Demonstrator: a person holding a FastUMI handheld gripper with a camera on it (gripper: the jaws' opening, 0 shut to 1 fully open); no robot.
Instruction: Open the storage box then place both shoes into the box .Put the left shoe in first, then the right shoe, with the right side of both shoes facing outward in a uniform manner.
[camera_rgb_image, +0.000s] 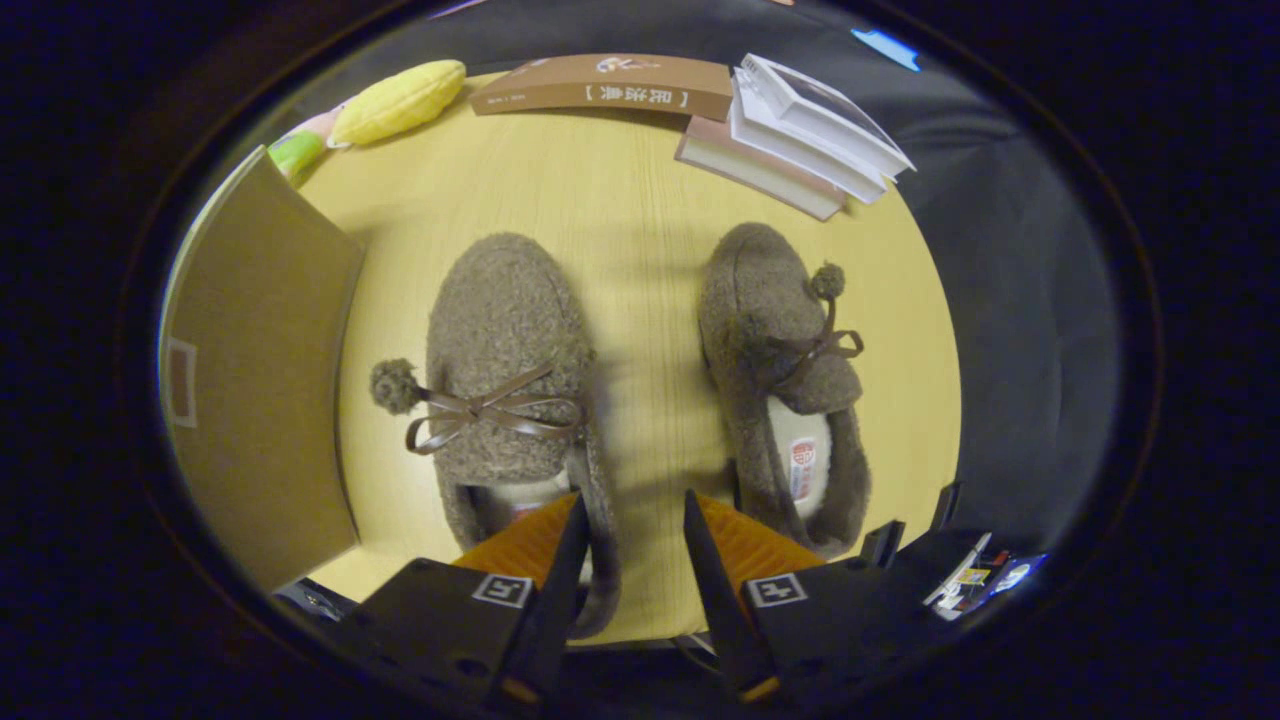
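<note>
Hand-held gripper open (above table), betw. shoes

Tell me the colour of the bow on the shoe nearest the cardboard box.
Brown, a shade lighter than the fuzzy shoe; the bow shows best in the gripper view.

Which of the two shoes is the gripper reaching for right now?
The shoe beside the box: one finger of the open gripper overlaps its heel opening. The other shoe lies off to the side.

A yellow plush toy, a brown book and a stack of books (white ones uppermost) are seen along the far edge of the table.
</note>
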